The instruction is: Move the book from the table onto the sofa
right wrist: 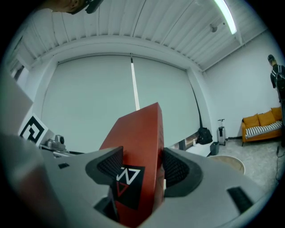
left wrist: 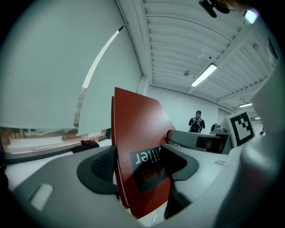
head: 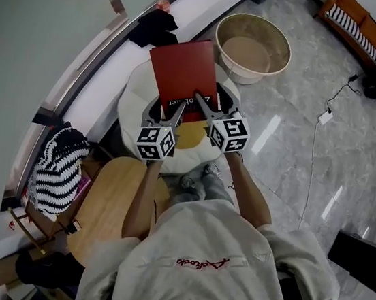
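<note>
- Grey marble floor [head: 291, 146] surrounds a white round cushioned sofa [head: 134, 98] and a pale round wooden table [head: 109, 201].
- Thin red hardcover book [head: 183, 70] is held up over the sofa, clear of the table.
- Left gripper [head: 178, 107] and right gripper [head: 203, 105] each pinch its near edge.

Red book [right wrist: 138, 147] between hand-held gripper [right wrist: 140, 167] jaws

- Book [head: 183, 70]: near edge hidden behind the left gripper [head: 169, 109] and right gripper [head: 211, 108], head view.
- Book label [left wrist: 147, 159]: print partly covered by one of the fingers [left wrist: 178, 162].
- Distant person [left wrist: 195, 122]: too small to detail.
- Wooden worktop [head: 109, 204]: partly hidden under the operator's left forearm [head: 142, 198].
</note>
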Available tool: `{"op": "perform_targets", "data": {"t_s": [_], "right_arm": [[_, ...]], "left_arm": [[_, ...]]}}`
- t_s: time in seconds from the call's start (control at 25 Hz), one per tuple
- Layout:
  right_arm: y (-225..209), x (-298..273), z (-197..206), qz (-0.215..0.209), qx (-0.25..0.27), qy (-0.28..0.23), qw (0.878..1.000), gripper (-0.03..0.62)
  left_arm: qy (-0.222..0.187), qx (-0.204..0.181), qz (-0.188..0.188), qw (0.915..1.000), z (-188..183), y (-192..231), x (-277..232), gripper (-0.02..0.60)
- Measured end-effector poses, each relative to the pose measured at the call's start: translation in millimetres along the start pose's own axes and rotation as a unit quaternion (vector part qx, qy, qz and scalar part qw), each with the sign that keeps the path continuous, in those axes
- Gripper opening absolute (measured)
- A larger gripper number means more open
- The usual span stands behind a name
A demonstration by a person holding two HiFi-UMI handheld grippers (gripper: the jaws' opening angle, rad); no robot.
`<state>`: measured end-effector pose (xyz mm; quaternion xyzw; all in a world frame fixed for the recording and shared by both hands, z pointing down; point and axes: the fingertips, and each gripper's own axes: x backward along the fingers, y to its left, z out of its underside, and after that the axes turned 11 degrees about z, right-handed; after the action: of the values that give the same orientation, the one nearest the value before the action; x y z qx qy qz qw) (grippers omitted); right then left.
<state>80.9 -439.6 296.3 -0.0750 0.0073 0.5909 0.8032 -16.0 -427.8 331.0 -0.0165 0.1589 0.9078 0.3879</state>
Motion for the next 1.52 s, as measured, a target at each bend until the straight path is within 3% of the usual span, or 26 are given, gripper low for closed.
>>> {"op": "perform_targets", "data": {"t_s": [0.48, 0.88, 1.52], "right_arm": [[-24.9, -31.5, 67.4, -0.044, -0.023, 0.069, 0.996, 0.285], [-35.6, -40.9, 131.5, -0.048, -0.041, 0.117, 0.991, 0.285], [-32.3, -28.8, 261.9, -0.053, -0.059, 0.211, 0.974, 0.285]], "left_arm": [[0.045, 0.046, -0.054, 0.9965, 60.9, 21.5, -28.3, 0.295], [0.080, 0.078, -0.065, 0.9916, 120.2, 36.6, -39.2, 0.295], [0.135, 0.156, -0.089, 0.9743, 247.9, 51.0, -26.0, 0.295]]}}
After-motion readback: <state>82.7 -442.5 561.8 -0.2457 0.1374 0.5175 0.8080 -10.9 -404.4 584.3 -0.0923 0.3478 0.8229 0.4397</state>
